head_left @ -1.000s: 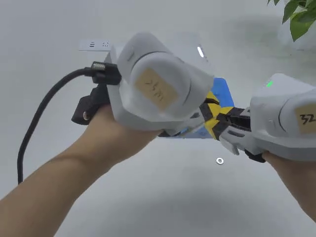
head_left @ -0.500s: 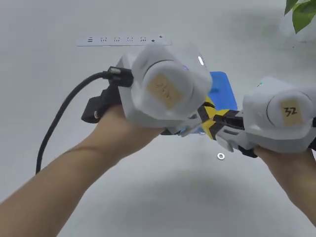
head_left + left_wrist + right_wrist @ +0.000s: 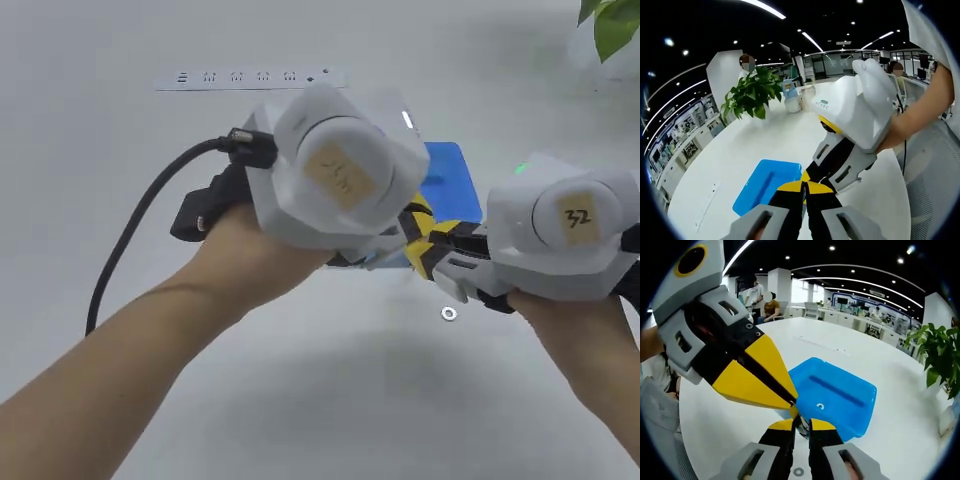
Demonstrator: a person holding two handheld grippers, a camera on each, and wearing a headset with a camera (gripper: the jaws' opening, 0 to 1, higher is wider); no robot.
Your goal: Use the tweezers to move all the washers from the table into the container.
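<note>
Right gripper pinches a slim dark piece, which we take for the tweezers. Left gripper is clamped flat, its tip touching there (regrip, probably). Both wrists angle inward at centre-right, over the blue container. One washer lies inside, a loose washer on the table below.

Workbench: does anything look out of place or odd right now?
Nothing damaged or spilled. One loose washer lies on the table, outside the blue container, which already holds a second washer.
</note>
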